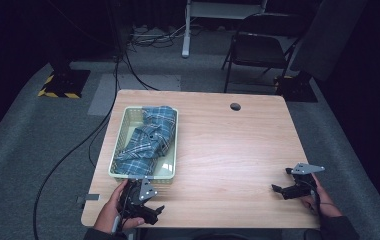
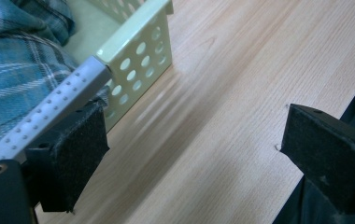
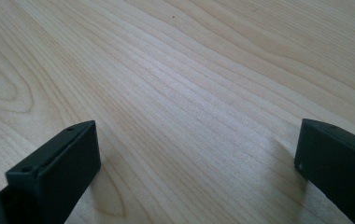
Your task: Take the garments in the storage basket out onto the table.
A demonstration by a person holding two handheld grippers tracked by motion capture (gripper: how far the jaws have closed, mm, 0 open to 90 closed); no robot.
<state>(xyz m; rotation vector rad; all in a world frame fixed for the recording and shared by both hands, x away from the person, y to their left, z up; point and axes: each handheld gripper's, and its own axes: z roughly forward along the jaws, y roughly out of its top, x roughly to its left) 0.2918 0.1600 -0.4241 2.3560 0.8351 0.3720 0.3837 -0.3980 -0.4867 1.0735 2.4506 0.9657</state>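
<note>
Left gripper [image 1: 150, 202] low at bottom left of the high view, close to the table's [image 1: 228, 150] near edge, just below the basket's [image 1: 123, 132] near wall. Jaws spread wide, nothing between them; in the left gripper view bare wood lies in the gap, and the left jaw sits close by the basket's corner, contact not clear. Right gripper [image 1: 280, 181] at lower right of the high view, near the table's right edge, well apart from the basket. Jaws wide apart too, nothing held, only wood grain between them in the right gripper view.

Open room: whole middle and right of the table bare, up to a small round hole [image 1: 235, 106] near the far edge.

Basket: pale green plastic, perforated walls, long axis running away from the person, on the left part of the table, near its left edge. Blue plaid cloth [image 1: 148, 137] lies crumpled inside, heaped from upper right corner to lower left, spilling slightly over the near rim.
</note>
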